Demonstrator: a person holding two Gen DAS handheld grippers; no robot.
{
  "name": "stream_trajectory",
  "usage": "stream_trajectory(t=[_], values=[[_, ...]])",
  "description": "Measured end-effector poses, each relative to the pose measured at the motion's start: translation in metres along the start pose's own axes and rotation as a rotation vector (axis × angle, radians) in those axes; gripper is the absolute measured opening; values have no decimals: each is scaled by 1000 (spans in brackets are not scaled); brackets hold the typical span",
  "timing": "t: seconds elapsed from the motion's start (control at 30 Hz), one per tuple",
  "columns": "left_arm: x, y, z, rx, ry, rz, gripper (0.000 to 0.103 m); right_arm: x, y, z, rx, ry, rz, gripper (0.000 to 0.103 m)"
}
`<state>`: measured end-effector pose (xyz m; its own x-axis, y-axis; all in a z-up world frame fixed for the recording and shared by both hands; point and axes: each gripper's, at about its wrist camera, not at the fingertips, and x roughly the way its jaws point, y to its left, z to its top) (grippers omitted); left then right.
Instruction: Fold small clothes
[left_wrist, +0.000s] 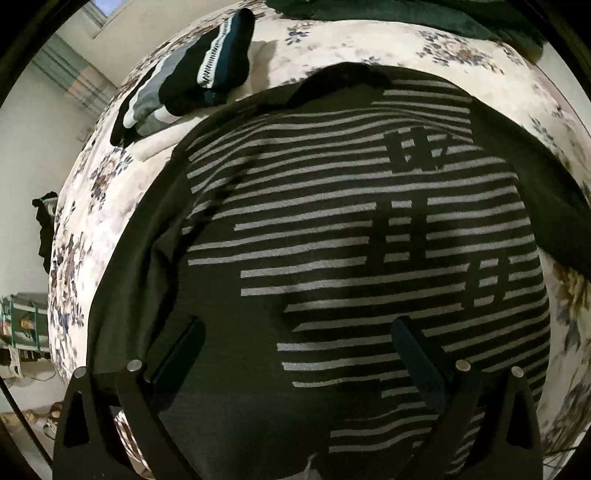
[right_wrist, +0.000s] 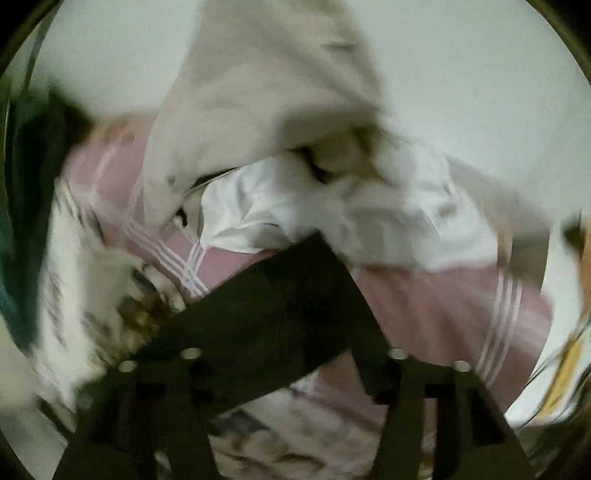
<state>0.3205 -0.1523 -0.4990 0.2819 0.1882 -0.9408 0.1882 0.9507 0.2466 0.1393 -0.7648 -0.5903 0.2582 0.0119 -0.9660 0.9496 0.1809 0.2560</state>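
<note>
Striped sweater (left_wrist: 369, 258) covers floral bedspread (left_wrist: 96, 206); left gripper (left_wrist: 299, 354) fingers spread, right gripper's (right_wrist: 288, 332) unclear.

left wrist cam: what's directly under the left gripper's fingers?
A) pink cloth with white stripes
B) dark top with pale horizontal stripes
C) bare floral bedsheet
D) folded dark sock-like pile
B: the left gripper, jaws wide apart, hangs over the dark striped top spread on the floral bedsheet; the folded dark pile lies farther off, past the top's far edge.
</note>
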Motion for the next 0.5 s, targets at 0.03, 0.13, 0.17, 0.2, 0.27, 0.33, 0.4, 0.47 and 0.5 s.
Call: stream_trajectory(t=[0.03, 0.13, 0.17, 0.2, 0.27, 0.33, 0.4, 0.47, 0.5], values=[[3, -1, -2, 2, 9, 0, 103, 1, -10, -5, 36, 9, 25, 61], [10, -1, -5, -3, 30, 2, 103, 23, -44, -21, 169, 66, 124, 63], [12, -1, -5, -4, 35, 7, 103, 32, -50, -25, 200, 83, 153, 63], [14, 0, -5, -7, 38, 9, 103, 46, -59, -27, 258, 99, 193, 63], [16, 2, -5, -12, 39, 14, 103, 61, -66, -32, 325, 84, 255, 66], [17, 5, -3, -18, 37, 23, 103, 56, -64, -37, 375, -27, 293, 62], [19, 10, -2, -29, 34, 26, 103, 48, -42, -36, 301, -94, 292, 10], [20, 16, -1, -42, 34, 27, 103, 44, -22, -36, 231, -107, 250, 9], [21, 20, -1, -52, 35, 26, 103, 40, -10, -38, 194, -120, 223, 8]])
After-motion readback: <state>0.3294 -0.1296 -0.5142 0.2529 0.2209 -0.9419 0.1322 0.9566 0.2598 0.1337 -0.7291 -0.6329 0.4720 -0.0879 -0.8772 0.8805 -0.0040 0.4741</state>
